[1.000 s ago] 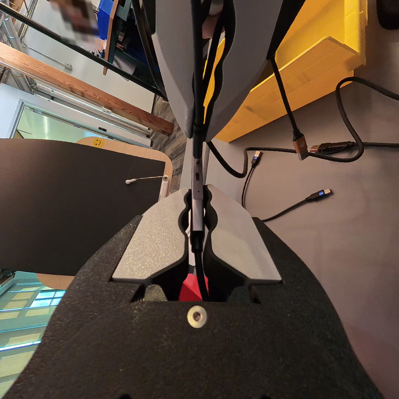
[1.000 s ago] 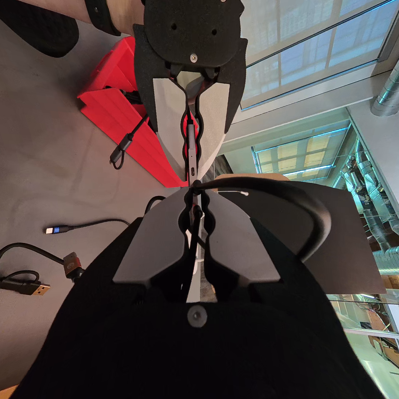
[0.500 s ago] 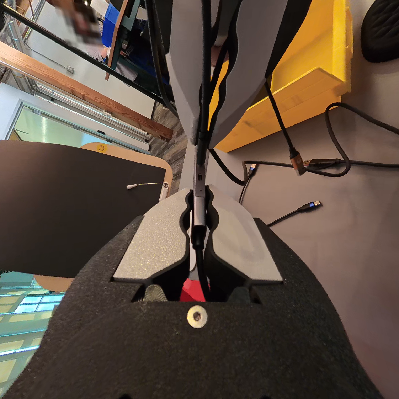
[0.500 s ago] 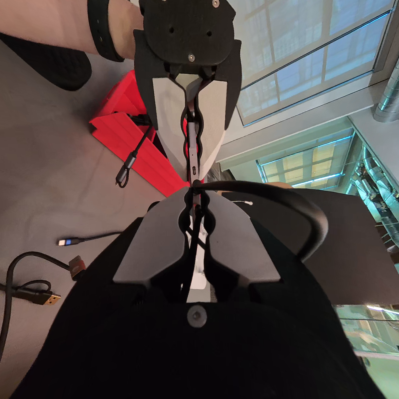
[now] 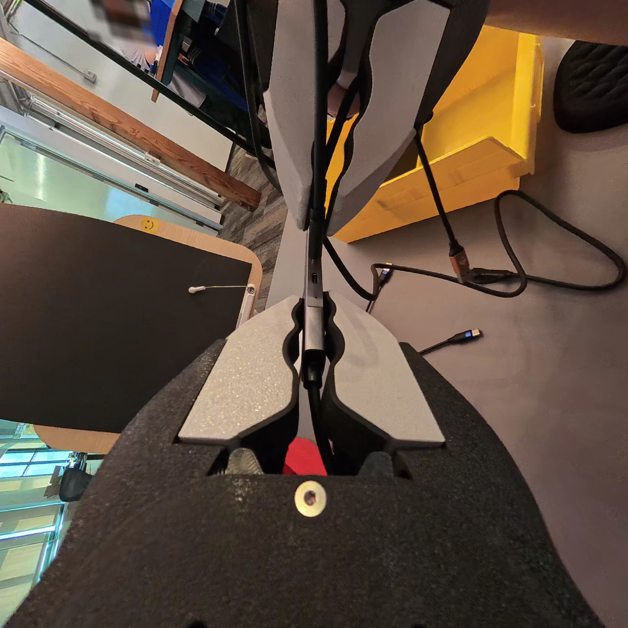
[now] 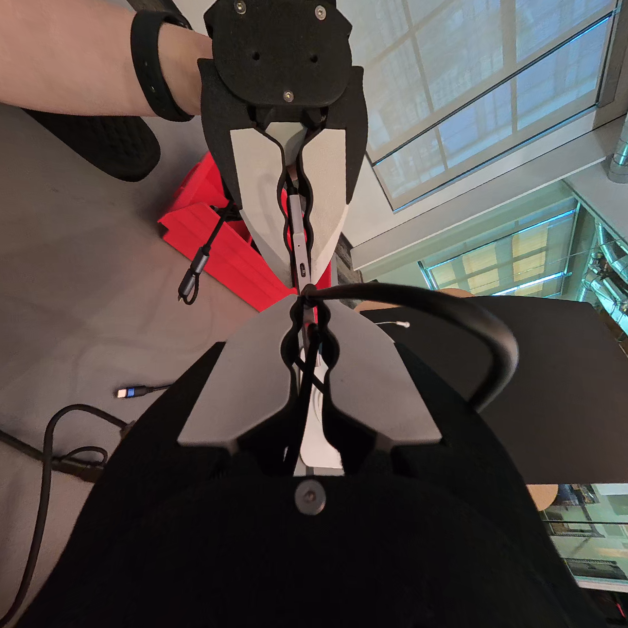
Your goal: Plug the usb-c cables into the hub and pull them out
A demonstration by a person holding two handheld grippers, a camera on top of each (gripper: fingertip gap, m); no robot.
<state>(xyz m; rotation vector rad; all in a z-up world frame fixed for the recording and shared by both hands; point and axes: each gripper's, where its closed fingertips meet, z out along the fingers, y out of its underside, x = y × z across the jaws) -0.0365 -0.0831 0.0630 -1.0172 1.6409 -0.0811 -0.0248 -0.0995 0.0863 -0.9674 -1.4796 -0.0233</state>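
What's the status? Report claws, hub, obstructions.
Left claw shut on hub. Right claw shut on black cable, plug at hub's end. Loose cables lie clear.

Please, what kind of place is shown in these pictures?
Probably an office or lab workspace: a smooth grey tabletop with loose black cables, a yellow plastic storage bin and a red plastic bin on it, and large glass windows behind.

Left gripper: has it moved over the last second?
Yes. The left gripper, holding the hub, shifted rightward in its view, toward the loose blue-tipped cable on the table.
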